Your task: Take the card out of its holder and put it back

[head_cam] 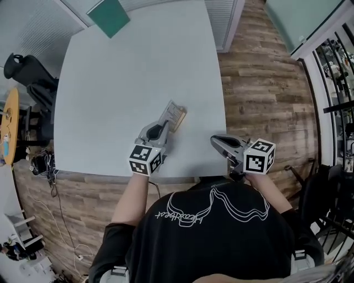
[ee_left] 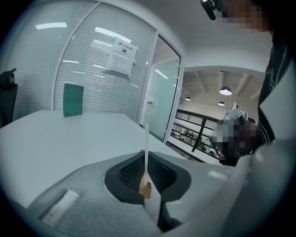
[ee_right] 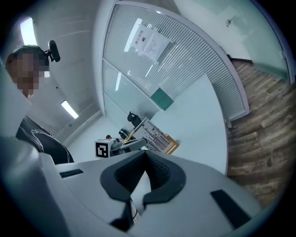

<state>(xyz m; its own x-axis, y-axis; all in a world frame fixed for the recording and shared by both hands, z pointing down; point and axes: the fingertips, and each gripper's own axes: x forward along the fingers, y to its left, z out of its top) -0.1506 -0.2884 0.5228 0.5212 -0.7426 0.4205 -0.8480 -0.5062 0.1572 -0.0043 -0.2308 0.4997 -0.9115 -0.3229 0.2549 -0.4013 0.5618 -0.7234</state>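
Note:
A white printed card (head_cam: 172, 114) stands on the grey table (head_cam: 121, 83) with its wooden holder (head_cam: 181, 118) along one edge. My left gripper (head_cam: 166, 125) reaches it from the near side and is shut on the card. In the left gripper view the card (ee_left: 146, 148) is edge-on, pinched between the dark pads, with a bit of wood (ee_left: 145, 189) at its lower end. The right gripper view shows the card (ee_right: 155, 134), its wooden holder (ee_right: 171, 147) and the left gripper (ee_right: 124, 146) beside them. My right gripper (head_cam: 215, 141) hangs near the table's front right edge, shut and empty.
A green sheet (head_cam: 109, 15) lies at the table's far edge. A black office chair (head_cam: 30, 80) stands left of the table. Wood floor (head_cam: 260, 83) runs along the right side, by a glass partition. The person's torso in a black shirt fills the foreground.

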